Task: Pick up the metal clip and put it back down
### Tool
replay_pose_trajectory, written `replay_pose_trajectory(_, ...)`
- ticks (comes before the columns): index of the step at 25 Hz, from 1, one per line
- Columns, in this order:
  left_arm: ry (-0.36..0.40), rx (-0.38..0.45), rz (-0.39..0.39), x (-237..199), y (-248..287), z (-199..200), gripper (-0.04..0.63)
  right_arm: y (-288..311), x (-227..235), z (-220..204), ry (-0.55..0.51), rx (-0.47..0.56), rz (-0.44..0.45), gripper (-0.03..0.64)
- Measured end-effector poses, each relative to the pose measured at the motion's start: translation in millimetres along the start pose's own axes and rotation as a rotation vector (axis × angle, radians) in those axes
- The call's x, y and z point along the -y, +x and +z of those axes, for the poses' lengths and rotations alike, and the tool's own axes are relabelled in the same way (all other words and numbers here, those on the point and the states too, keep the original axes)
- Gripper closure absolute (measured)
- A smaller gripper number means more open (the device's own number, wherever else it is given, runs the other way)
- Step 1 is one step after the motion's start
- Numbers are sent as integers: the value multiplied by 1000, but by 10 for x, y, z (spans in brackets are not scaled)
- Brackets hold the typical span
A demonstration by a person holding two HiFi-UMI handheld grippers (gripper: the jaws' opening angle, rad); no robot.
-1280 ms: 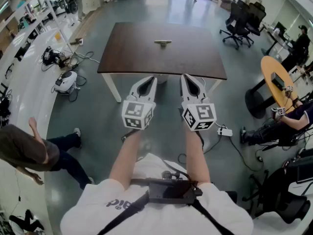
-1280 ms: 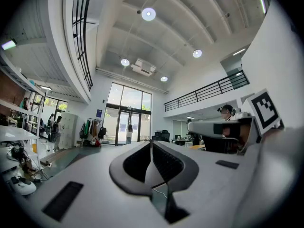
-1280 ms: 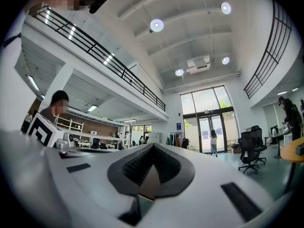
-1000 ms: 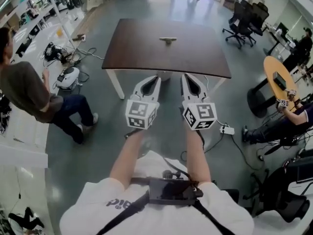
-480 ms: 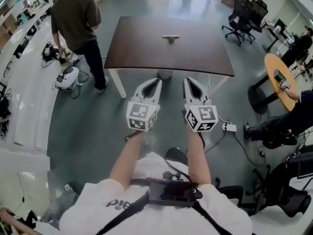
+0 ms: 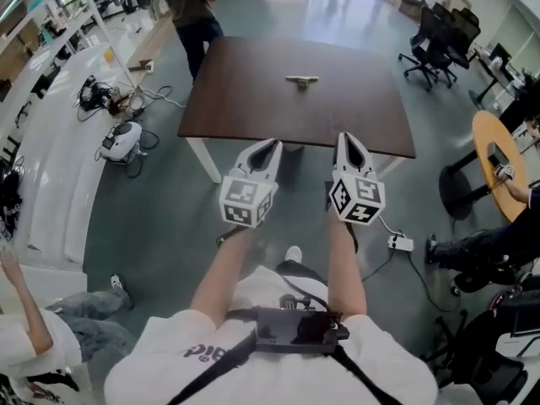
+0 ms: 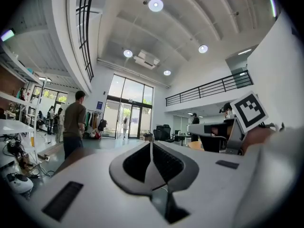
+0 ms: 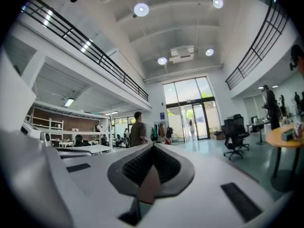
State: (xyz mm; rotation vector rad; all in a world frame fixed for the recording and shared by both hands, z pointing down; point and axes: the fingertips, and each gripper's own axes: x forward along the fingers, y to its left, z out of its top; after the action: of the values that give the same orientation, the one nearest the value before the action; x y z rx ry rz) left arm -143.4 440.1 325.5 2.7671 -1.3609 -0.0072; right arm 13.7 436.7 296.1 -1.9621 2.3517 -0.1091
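Note:
The metal clip (image 6: 302, 80) lies alone near the far middle of the dark brown table (image 6: 253, 99) in the head view. Both grippers are held side by side in front of the table's near edge, well short of the clip. The left gripper (image 6: 272, 145) points at the table with its jaws together and nothing between them; in the left gripper view (image 7: 151, 145) the pads meet in a thin line. The right gripper (image 6: 348, 138) is likewise shut and empty, and its tips (image 8: 153, 148) touch in the right gripper view. The clip shows in neither gripper view.
A person (image 6: 192, 7) stands at the table's far left corner. Cables and a white device (image 6: 122, 137) lie on the floor at left. Black office chairs (image 6: 443, 40) stand at the right, and a round wooden table (image 6: 499, 167) is further right. A cable and power brick (image 6: 398, 243) lie on the floor.
Both grippers have moved forward toward the table, the right one further, and the table sits closer and lower in view. The bystander has walked from the left side round to the table's far corner.

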Motion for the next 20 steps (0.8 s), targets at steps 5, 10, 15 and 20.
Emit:
replay_pose_trajectory(5, 10, -11, 27, -31, 808, 50, 571, 625, 198, 323, -94, 122, 264, 611)
replay_pose_trajectory(10, 11, -20, 55, -149, 1391, 26, 571, 1096, 253, 238, -107, 108, 463, 612)
replay_pose_trajectory(15, -25, -39, 81, -336, 1869, -125, 571, 1473, 319, -35, -201, 35, 578, 612)
replay_pose_trajectory(20, -44, -46, 52, -753, 2409, -211, 571, 2183, 452, -494, -358, -119, 528, 612)
